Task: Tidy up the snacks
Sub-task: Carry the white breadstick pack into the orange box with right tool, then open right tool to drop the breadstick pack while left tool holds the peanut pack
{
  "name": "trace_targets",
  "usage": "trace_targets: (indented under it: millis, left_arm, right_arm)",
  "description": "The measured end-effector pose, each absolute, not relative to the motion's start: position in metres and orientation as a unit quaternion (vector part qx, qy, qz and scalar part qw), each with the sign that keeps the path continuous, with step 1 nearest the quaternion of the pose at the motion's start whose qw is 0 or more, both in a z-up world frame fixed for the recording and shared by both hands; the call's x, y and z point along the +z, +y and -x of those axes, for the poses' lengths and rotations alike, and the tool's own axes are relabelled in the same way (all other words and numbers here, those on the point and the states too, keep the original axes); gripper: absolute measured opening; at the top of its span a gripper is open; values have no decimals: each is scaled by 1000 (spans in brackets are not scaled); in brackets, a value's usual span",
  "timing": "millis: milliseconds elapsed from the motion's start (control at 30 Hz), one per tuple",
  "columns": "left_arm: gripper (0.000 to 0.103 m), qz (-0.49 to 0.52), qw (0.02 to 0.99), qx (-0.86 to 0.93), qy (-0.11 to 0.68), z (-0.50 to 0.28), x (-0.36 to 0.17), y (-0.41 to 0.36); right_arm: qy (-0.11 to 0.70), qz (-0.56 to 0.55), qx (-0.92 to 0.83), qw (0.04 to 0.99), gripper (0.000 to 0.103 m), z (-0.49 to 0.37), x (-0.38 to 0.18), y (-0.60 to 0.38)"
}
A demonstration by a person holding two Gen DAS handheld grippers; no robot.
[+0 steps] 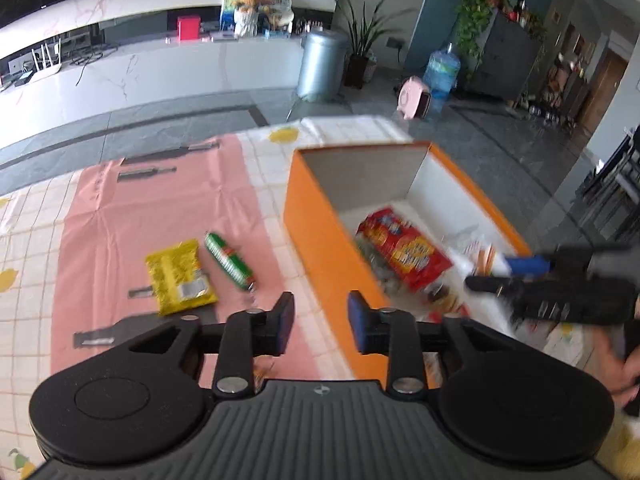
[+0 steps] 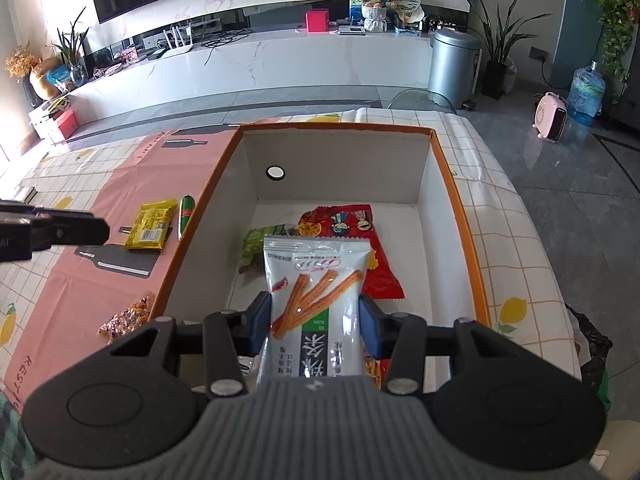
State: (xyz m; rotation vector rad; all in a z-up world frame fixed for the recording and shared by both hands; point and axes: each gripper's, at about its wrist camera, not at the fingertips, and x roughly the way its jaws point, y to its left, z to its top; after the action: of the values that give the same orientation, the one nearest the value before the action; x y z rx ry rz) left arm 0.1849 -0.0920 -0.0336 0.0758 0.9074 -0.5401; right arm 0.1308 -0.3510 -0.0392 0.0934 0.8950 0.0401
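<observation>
The right tool is clamped on a white plastic snack pouch printed with orange sticks, hanging over the near end of the orange cardboard box with white inside walls. I'd say the move is to lower it a bit and let go flat — not from height, so it doesn't flop onto the rim. Already in the box: a red crinkly snack bag and a green packet under the pouch. The left tool is open, holding nothing. Left of the box on the table, a yellow foil packet and a green sausage stick wait — next up, probably.
</observation>
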Motion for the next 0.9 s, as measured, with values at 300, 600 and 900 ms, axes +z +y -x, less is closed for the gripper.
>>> trace_targets:
  millis: [300, 600, 900]
  left_arm:
    - [71, 85, 819, -143, 548, -185, -92, -44]
    - [81, 128, 810, -79, 567, -179, -125, -52]
    - [82, 110, 811, -45, 573, -189, -137, -66]
  right_arm:
    - [447, -54, 25, 893, 45, -158, -46, -348]
    - [457, -3, -29, 889, 45, -196, -66, -363]
    - [485, 22, 6, 874, 45, -218, -87, -365]
